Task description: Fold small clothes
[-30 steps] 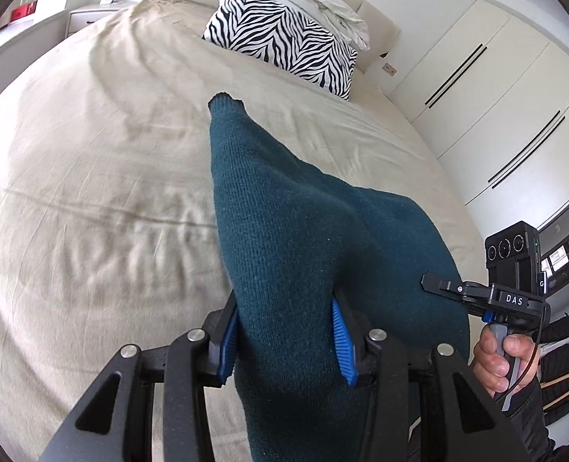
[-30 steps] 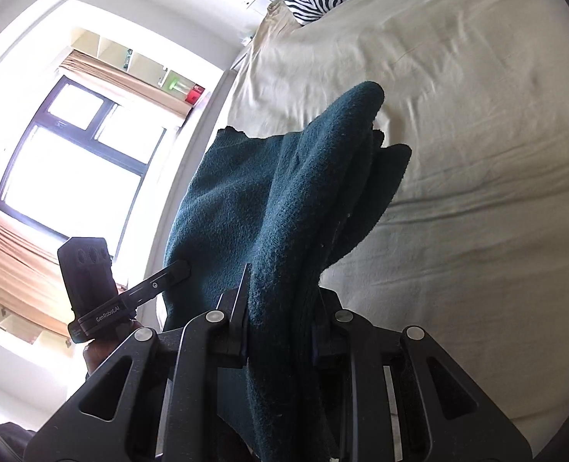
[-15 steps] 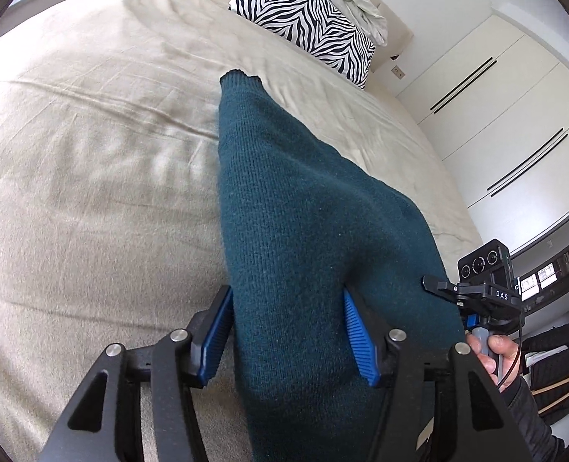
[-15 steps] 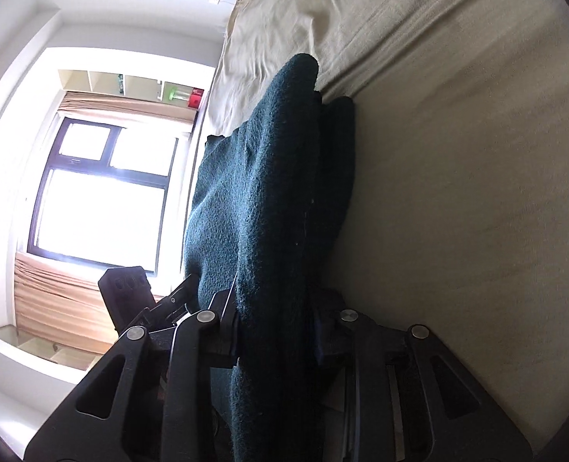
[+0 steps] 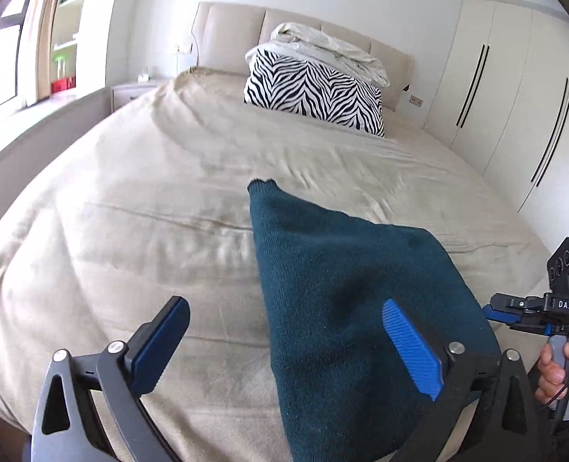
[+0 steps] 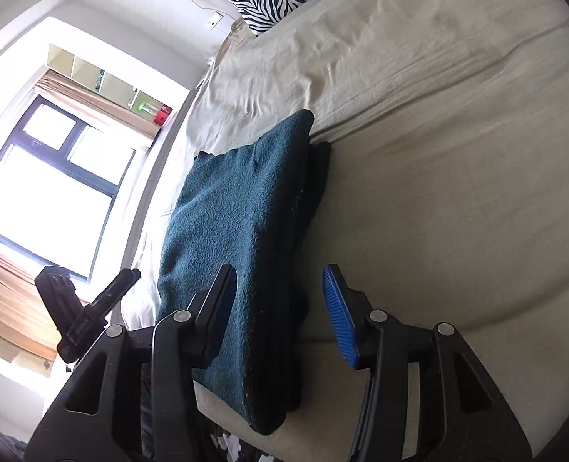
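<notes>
Left claw (image 5: 284, 342) spread wide, blue pads clear of the cloth, gripping nothing. Right claw (image 6: 280, 308) likewise gaping, its fingers either side of the bundle's near edge without pinching it. And the teal knit garment (image 5: 346, 308) lies folded on the bed (image 5: 130, 211), at the near edge, well away from the zebra pillow (image 5: 315, 92) up by the headboard. Looks like the release step, with the fold set down. To do it well: draw both claws straight back, keeping those ribbed pads off the knit so no layer drags. One corner pokes toward the zebra pillow; a light press would square it.
</notes>
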`<act>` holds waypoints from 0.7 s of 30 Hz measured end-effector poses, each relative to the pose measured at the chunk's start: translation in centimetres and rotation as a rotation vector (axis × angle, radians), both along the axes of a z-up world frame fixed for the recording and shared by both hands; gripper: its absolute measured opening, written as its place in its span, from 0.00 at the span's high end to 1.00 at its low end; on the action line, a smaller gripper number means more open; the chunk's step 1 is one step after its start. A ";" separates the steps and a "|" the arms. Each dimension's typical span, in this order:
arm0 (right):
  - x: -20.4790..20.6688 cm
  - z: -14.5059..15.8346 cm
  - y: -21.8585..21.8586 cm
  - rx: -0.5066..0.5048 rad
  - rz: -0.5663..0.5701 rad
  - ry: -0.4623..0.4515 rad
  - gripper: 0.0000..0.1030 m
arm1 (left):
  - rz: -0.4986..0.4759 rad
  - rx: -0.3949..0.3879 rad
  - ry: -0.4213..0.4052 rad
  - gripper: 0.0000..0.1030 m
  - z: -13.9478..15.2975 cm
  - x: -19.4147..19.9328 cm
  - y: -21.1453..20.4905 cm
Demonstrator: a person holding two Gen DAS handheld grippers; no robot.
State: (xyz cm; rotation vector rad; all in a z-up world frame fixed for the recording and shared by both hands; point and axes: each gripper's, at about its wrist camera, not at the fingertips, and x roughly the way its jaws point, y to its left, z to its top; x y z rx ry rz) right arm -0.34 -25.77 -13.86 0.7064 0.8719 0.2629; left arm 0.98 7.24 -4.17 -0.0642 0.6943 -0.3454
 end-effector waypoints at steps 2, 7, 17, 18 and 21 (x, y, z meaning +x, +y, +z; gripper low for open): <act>-1.2 0.9 0.2 -0.036 -0.024 -0.007 0.55 | 0.019 0.078 -0.075 0.00 1.3 -1.4 -0.7; -3.9 4.1 2.4 -0.201 -0.062 -0.059 0.55 | 0.112 0.190 -0.211 0.00 3.8 -4.0 -2.0; -10.7 13.1 9.4 -0.597 -0.213 -0.438 0.06 | 0.229 0.310 -0.289 0.00 7.8 -7.3 -3.2; -11.2 13.7 9.9 -0.618 -0.227 -0.468 0.06 | 0.233 0.303 -0.276 0.00 7.9 -7.3 -3.1; -11.9 15.1 11.5 -0.707 -0.254 -0.474 0.04 | 0.239 0.262 -0.206 0.00 7.6 -7.3 -2.9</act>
